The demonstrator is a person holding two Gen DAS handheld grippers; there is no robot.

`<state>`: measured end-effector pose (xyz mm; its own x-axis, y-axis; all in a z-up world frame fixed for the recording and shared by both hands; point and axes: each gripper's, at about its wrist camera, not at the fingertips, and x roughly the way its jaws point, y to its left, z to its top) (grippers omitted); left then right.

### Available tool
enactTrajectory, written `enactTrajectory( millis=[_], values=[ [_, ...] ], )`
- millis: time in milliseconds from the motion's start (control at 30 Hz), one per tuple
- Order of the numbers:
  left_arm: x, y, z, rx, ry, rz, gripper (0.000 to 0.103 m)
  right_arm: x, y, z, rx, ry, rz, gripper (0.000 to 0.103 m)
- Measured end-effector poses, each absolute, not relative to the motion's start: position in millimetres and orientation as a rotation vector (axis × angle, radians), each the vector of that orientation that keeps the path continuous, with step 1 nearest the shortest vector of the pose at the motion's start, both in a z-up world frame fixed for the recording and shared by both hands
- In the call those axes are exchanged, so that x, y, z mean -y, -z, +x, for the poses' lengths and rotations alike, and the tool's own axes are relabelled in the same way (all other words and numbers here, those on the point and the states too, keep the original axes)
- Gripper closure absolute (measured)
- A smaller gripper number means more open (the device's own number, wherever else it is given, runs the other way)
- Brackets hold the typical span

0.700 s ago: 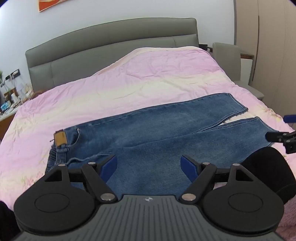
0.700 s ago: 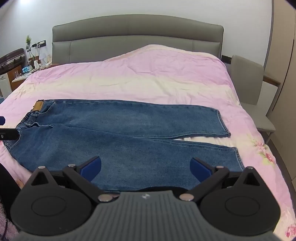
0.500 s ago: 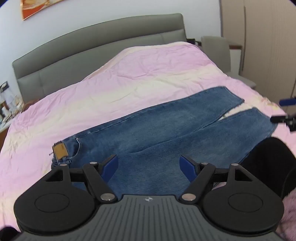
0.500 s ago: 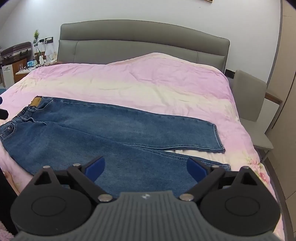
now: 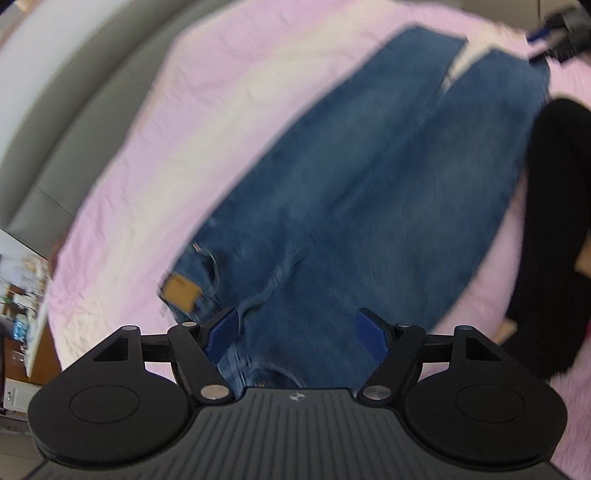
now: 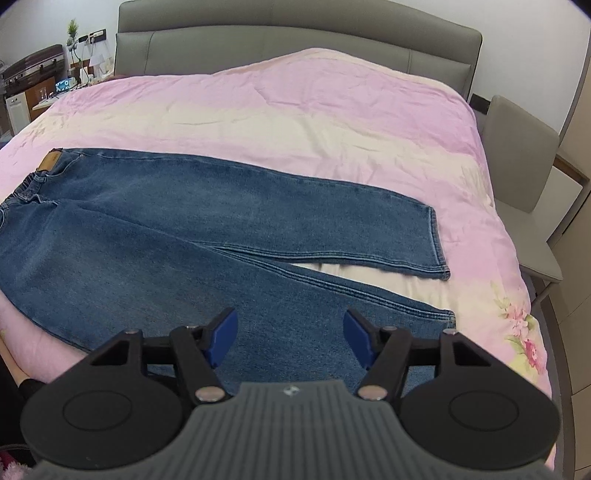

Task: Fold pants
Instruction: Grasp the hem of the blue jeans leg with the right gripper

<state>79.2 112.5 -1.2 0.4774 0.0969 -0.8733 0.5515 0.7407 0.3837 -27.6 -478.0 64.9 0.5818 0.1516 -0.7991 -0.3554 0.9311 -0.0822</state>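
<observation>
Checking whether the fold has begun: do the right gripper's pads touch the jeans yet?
Cannot tell. In the right wrist view the right gripper stands open above the near leg of the jeans, no denim pinched, but the pads' height over the cloth is unclear.

pants [image 6: 207, 229]: mid-blue denim, faded paler along the legs, darker stitched seams
waistband patch [image 6: 51, 161]: tan
bed cover [image 6: 314, 110]: pink with broad cream bands; pink flowers with green leaves near its 4 o'clock corner
headboard [image 6: 295, 40]: grey, panelled
chair [image 6: 517, 166]: beige-grey
wall [image 6: 332, 11]: white
left gripper [image 5: 298, 336]: black body, grey ribbed housing, blue pads
right gripper [image 6: 290, 338]: black, grey, blue pads likewise
sleeve [image 5: 554, 221]: black
</observation>
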Motion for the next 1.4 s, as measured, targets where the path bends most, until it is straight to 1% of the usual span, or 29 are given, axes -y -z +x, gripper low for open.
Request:
enactTrajectory(
  millis=[100, 200, 333, 400, 533, 700, 767, 800, 833, 867, 900, 967, 1000, 1033, 1067, 1100, 1133, 1167, 1233, 1267, 1300, 1400],
  values=[
    [-119, 43, 82, -1.197, 0.375, 0.753, 0.018, 485, -49, -16, -0.947, -0.307, -0.301, 0.043],
    [-120, 82, 85, -1.310, 0.444, 0.738, 0.018, 499, -33, -6, -0.975, -0.291, -0.341, 0.043],
    [-118, 126, 93, -1.414, 0.474, 0.746, 0.018, 521, -15, 1, -1.031, -0.254, -0.345, 0.043],
    [-112, 143, 98, -1.458, 0.479, 0.742, 0.021, 534, -11, 3, -1.053, -0.238, -0.357, 0.043],
    [-106, 162, 108, -1.505, 0.468, 0.719, 0.021, 549, 3, -3, -1.088, -0.259, -0.389, 0.043],
    [-90, 187, 102, -1.501, 0.398, 0.837, 0.021, 557, 11, -16, -1.088, -0.338, -0.486, 0.042],
    [-82, 192, 95, -1.470, 0.365, 0.906, 0.021, 557, 17, -20, -1.099, -0.384, -0.515, 0.039],
    [-80, 191, 93, -1.454, 0.349, 0.928, 0.021, 556, 20, -22, -1.103, -0.405, -0.543, 0.035],
    [-80, 189, 92, -1.445, 0.333, 0.930, 0.023, 554, 24, -24, -1.106, -0.422, -0.570, 0.032],
    [-81, 186, 92, -1.439, 0.320, 0.930, 0.027, 552, 26, -27, -1.111, -0.443, -0.609, 0.028],
    [-81, 183, 90, -1.431, 0.305, 0.930, 0.030, 550, 28, -28, -1.114, -0.464, -0.644, 0.027],
    [-82, 177, 87, -1.407, 0.271, 0.926, 0.047, 546, 37, -31, -1.110, -0.485, -0.688, 0.027],
    [-82, 172, 85, -1.394, 0.253, 0.917, 0.052, 544, 43, -34, -1.110, -0.486, -0.696, 0.027],
    [-83, 167, 82, -1.377, 0.242, 0.905, 0.060, 543, 49, -36, -1.111, -0.487, -0.699, 0.027],
    [-81, 166, 78, -1.356, 0.227, 0.890, 0.068, 542, 55, -37, -1.109, -0.483, -0.702, 0.030],
    [-83, 161, 75, -1.336, 0.208, 0.866, 0.071, 541, 61, -38, -1.109, -0.472, -0.709, 0.035],
    [-84, 155, 76, -1.318, 0.192, 0.836, 0.076, 541, 65, -39, -1.106, -0.455, -0.714, 0.037],
    [-87, 149, 76, -1.300, 0.176, 0.809, 0.080, 541, 67, -40, -1.096, -0.442, -0.711, 0.043],
    [-89, 142, 74, -1.251, 0.137, 0.747, 0.082, 539, 67, -42, -1.059, -0.397, -0.709, 0.069],
    [-88, 139, 74, -1.224, 0.121, 0.724, 0.084, 537, 66, -43, -1.044, -0.361, -0.712, 0.086],
    [-89, 136, 75, -1.195, 0.101, 0.703, 0.084, 537, 61, -44, -1.032, -0.339, -0.691, 0.090],
    [-91, 123, 74, -1.126, 0.050, 0.632, 0.086, 539, 31, -43, -0.955, -0.278, -0.598, 0.096]
  ],
)
